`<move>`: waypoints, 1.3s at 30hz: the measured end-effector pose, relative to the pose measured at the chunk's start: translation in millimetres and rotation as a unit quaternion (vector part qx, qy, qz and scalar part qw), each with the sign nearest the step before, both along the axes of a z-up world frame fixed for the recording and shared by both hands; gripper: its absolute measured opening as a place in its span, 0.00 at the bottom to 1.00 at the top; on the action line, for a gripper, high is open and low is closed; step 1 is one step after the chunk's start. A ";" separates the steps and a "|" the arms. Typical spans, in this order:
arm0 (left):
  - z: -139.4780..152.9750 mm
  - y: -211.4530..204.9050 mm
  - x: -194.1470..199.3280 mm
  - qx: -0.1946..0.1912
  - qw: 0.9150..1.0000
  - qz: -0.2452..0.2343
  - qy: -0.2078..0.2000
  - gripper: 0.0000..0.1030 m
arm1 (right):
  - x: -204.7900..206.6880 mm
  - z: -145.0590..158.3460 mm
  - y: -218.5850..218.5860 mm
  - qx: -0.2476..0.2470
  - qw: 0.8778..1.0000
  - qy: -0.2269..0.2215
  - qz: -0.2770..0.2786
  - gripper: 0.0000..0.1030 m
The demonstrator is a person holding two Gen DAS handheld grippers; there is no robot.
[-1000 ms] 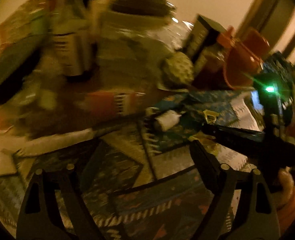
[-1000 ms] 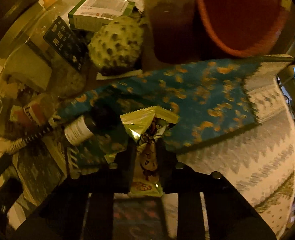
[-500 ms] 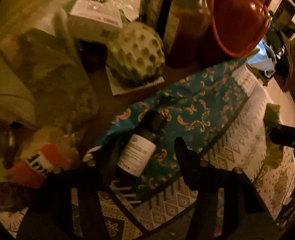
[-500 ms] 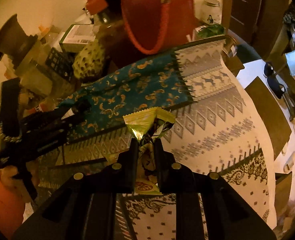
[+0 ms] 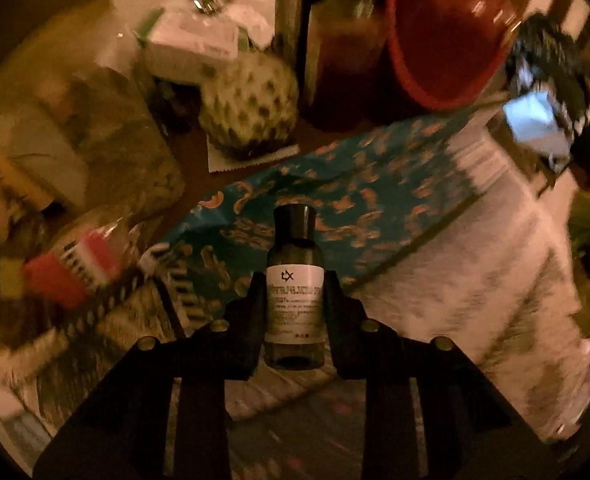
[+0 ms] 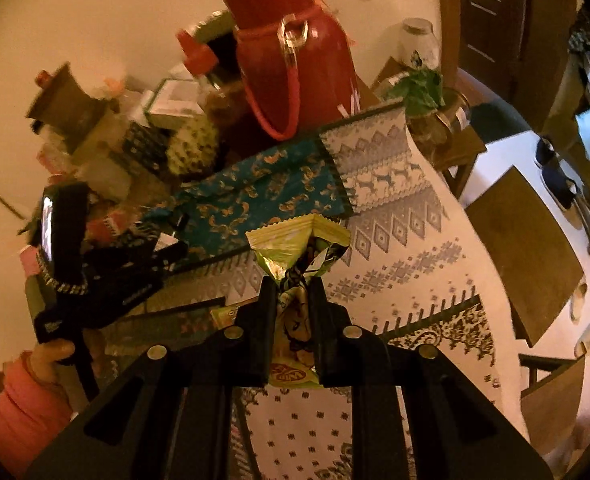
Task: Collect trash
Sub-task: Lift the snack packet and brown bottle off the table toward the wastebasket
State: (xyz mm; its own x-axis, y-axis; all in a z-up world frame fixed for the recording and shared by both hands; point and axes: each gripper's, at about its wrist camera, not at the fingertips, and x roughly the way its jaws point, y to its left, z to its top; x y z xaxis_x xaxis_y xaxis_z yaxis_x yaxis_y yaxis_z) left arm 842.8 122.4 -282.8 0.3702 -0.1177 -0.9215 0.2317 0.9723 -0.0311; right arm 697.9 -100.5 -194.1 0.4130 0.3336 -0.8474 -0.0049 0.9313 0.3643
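1. We see the table under both claws, covered in a white patterned cloth with a teal-and-gold runner ahead of the left claw.
2. Red flask stands far ahead of the right claw, at the back of the table; no readable writing on it.
3. Bumpy green fruit sits ahead and left of the left claw, on a white paper.
4. Left gripper: jaws have just been closing, now clamped on the small dark bottle, which stands cap-forward between the fingers. White label reads "tx" at top; the smaller lines are too fine to read.
5. Right gripper: closed tight on the snack wrapper, yellow-green and crumpled, its crimped end sticking out past the fingertips. A logo shows at the wrapper's near end, upside down, unreadable.
6. In the right wrist view the left gripper sits off to the left, held by a hand in a pink sleeve.
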 end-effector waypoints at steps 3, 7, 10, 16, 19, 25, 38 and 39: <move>36.0 -14.1 -25.4 -0.011 0.999 0.022 -0.030 0.26 | -9.6 18.7 -11.9 0.009 1.000 -0.018 0.010 0.14; 92.0 -43.5 -69.4 -0.016 0.995 0.045 -0.092 0.26 | -30.5 49.5 -31.6 0.016 0.998 -0.055 0.023 0.14; 135.7 -56.7 -107.6 -0.017 0.988 0.063 -0.142 0.26 | -50.0 72.9 -46.6 0.018 0.995 -0.088 0.036 0.14; 194.1 -92.3 -180.4 -0.032 0.969 0.112 -0.218 0.26 | -94.8 114.2 -75.0 0.025 0.985 -0.154 0.079 0.14; 211.9 -106.4 -218.2 -0.033 0.960 0.136 -0.243 0.26 | -114.7 128.7 -83.6 0.025 0.978 -0.180 0.106 0.14; 239.6 -125.1 -288.8 -0.025 0.945 0.171 -0.277 0.26 | -152.0 152.0 -89.3 0.028 0.964 -0.213 0.156 0.14; 281.0 -121.5 -399.0 -0.047 0.924 0.192 -0.329 0.26 | -236.7 183.1 -77.0 0.039 0.950 -0.255 0.174 0.14; 281.7 -117.5 -407.3 -0.050 0.923 0.188 -0.331 0.26 | -245.1 182.9 -74.1 0.039 0.951 -0.256 0.171 0.14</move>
State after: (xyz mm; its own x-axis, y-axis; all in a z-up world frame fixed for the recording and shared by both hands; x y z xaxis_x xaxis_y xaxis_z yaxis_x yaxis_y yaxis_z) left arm 435.6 4.9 -1.1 0.8806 0.0625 -0.4698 -0.1219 0.9878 -0.0972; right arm 452.8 -174.5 -11.3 0.6212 0.5750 -0.5324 -0.4967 0.8144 0.3001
